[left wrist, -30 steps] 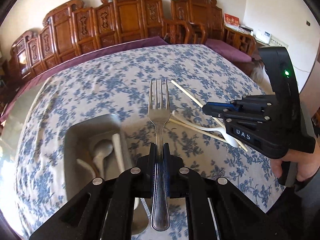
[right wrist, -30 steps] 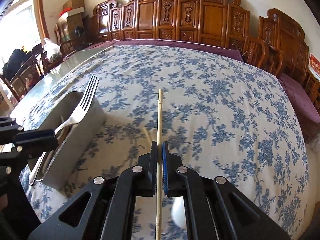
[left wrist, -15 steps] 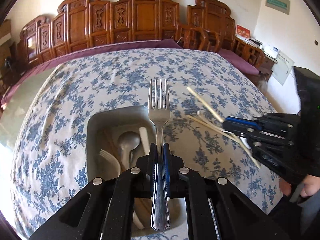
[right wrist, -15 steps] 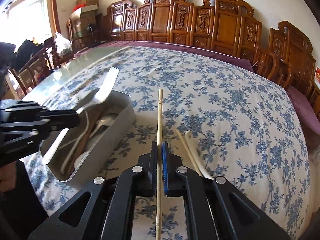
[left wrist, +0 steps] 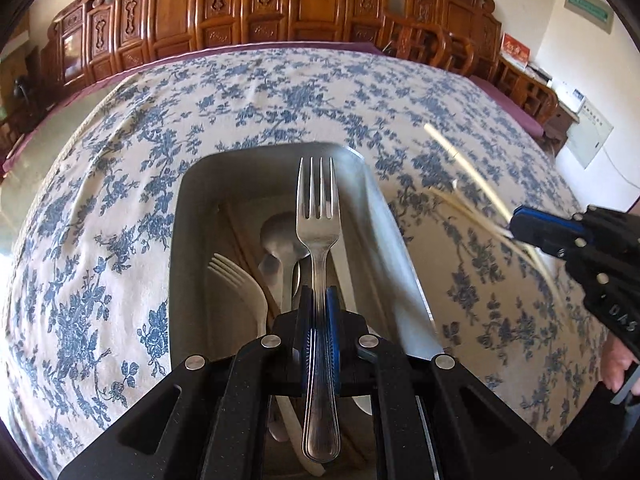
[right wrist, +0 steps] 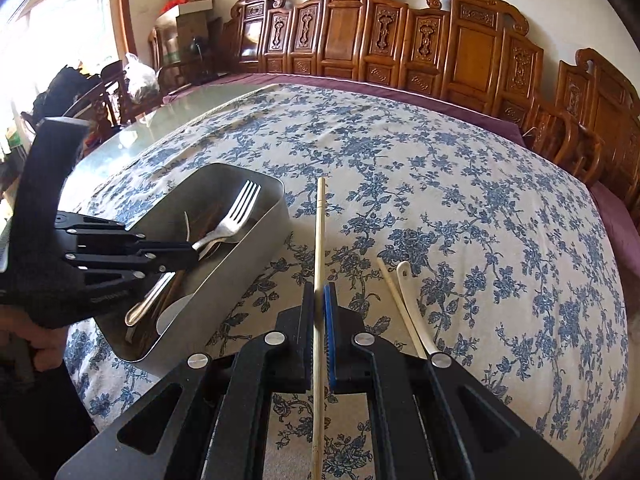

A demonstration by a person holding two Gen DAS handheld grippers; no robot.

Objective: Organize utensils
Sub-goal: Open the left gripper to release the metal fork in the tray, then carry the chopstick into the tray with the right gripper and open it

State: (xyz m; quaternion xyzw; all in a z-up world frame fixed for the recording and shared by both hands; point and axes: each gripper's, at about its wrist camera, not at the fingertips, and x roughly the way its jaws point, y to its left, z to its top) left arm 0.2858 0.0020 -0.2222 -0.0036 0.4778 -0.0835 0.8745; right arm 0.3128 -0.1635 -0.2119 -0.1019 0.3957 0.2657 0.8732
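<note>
Left wrist view: my left fingers clench the metal fork over the steel tray; I'd lower it flat before releasing, right fingers gripping a chopstick.

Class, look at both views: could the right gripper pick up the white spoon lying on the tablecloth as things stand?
Probably not yet. The right gripper is shut on a chopstick, so its fingers are occupied. The white spoon lies uncovered on the tablecloth just beside it.
</note>
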